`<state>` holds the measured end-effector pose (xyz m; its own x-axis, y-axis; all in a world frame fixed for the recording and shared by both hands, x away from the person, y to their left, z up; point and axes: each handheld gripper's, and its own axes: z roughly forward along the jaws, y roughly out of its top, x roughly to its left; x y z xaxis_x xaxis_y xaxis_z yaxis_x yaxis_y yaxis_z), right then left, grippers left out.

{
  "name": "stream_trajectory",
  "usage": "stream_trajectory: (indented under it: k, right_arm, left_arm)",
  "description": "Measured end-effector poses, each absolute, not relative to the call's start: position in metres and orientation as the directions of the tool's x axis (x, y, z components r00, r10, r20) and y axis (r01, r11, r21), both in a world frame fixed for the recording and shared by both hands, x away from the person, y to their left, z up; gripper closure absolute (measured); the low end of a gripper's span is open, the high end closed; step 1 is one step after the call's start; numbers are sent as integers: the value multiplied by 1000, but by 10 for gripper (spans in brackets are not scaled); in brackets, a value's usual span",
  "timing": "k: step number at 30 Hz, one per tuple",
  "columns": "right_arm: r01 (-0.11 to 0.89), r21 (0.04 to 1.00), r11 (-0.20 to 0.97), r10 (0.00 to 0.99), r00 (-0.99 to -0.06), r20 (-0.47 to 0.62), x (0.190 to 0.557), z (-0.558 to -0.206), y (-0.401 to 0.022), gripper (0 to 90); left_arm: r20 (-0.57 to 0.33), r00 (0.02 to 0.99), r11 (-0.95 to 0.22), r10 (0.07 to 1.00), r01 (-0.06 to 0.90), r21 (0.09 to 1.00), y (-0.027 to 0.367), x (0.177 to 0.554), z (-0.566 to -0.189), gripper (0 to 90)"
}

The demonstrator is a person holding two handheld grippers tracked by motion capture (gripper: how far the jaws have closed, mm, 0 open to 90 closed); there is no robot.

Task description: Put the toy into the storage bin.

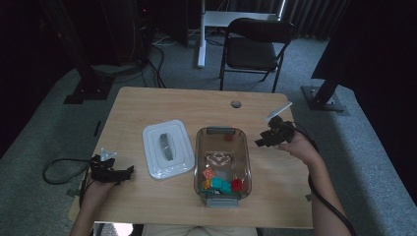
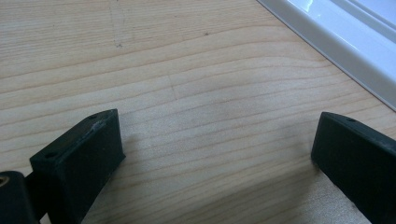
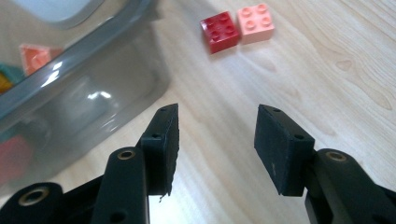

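My right gripper [image 1: 260, 142] hovers just right of a clear plastic bin [image 1: 198, 157] and is open, with bare wood between its jaws [image 3: 217, 114]. Past its tips in the right gripper view, a red brick [image 3: 220, 31] and a pink brick [image 3: 255, 23] lie side by side on the table, close to the bin's wall [image 3: 93, 88]. The bin holds several bricks, among them a teal one [image 1: 221, 185] and a red one [image 1: 237, 184]. My left gripper [image 1: 129, 170] rests at the table's left edge, open wide [image 2: 215, 135] over bare wood.
A white lid [image 1: 156, 164] with a grey handle lies flat left of the bin; its rim [image 2: 345, 42] shows beyond the left jaws. A folding chair [image 1: 255, 46] stands behind the table. The table has a small round hole [image 1: 236, 103] near its far edge.
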<state>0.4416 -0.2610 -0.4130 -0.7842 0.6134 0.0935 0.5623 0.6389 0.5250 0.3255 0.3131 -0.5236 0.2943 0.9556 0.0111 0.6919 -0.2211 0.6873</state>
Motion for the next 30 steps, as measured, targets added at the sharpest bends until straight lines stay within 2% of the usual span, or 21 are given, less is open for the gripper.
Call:
stream_trajectory:
  k: [17,30]
  right_arm:
    - [618,515,594,677,-730,96,512,-446,-234,494]
    - [609,462,645,666,-744,52,545,-468,-187,493]
  left_arm:
    - [10,296,-222,955,691,688,313,326,-524,26]
    - [10,296,-221,955,691,688,313,326,-524,27]
